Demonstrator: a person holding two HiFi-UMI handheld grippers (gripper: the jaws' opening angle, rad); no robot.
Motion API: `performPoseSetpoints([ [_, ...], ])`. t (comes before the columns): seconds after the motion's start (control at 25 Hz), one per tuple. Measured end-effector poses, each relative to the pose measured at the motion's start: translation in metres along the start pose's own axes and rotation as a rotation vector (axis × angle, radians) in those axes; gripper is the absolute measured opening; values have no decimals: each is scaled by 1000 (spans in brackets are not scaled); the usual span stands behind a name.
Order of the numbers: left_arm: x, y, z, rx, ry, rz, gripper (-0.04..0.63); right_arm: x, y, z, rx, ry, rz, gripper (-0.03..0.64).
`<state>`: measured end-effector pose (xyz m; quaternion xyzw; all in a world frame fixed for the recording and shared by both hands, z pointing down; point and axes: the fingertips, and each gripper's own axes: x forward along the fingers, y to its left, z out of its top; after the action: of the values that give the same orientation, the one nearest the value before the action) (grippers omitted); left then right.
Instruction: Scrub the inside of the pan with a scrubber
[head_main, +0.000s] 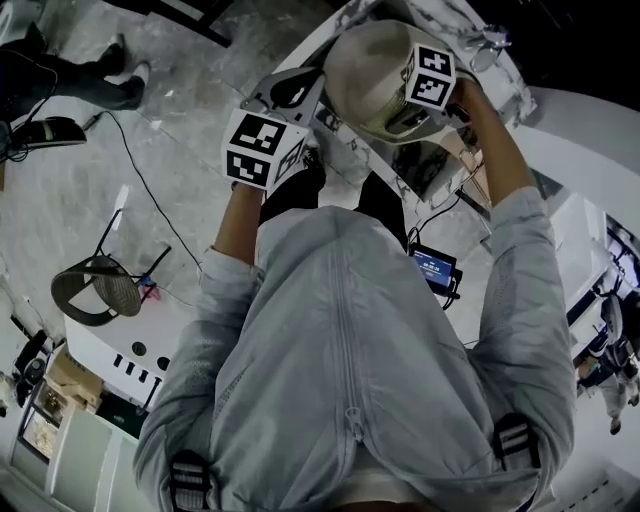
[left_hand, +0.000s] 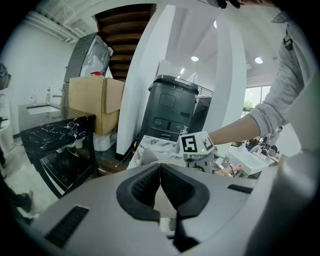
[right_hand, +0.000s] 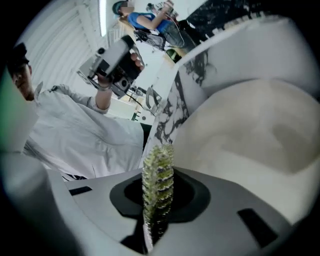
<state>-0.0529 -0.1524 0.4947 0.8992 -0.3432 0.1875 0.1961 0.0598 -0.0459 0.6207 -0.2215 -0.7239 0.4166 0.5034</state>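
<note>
In the head view the cream pan (head_main: 365, 70) is held up over the marble counter. My left gripper (head_main: 297, 92) is at the pan's left edge. In the left gripper view its black pads (left_hand: 142, 187) are shut on a pale piece, apparently the pan's handle (left_hand: 163, 200). The right gripper (head_main: 402, 112) reaches into the pan from the right, under its marker cube (head_main: 431, 76). It is shut on a green scrubber (right_hand: 157, 182), which stands on edge between the jaws. The scrubber's tip is close to the pan's pale inside (right_hand: 250, 135); I cannot tell whether they touch.
A marble-patterned counter (right_hand: 172, 107) lies under the pan. A device with a blue screen (head_main: 436, 265) hangs near my waist. A round chair (head_main: 95, 290) stands at the left. In the left gripper view I see a black bin (left_hand: 170, 107), a cardboard box (left_hand: 95, 97) and a dark oven (left_hand: 62, 160).
</note>
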Motion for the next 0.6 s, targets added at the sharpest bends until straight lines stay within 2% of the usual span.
performPoseSetpoints([
  [0.12, -4, -5, 8, 15, -20, -13, 23, -30, 19, 7, -35, -148, -108, 83],
  [0.24, -7, -13, 18, 39, -46, -37, 23, -57, 36, 11, -72, -278, -267, 83],
  [0.36, -8, -24, 29, 77, -70, -66, 23, -84, 43, 13, -94, -384, -489, 83],
  [0.52, -8, -44, 46, 146, -105, -96, 23, -120, 58, 14, -102, -595, -808, 83],
  [0.6, -9, -55, 51, 175, -120, -106, 23, -127, 72, 9, -106, -676, -932, 83],
])
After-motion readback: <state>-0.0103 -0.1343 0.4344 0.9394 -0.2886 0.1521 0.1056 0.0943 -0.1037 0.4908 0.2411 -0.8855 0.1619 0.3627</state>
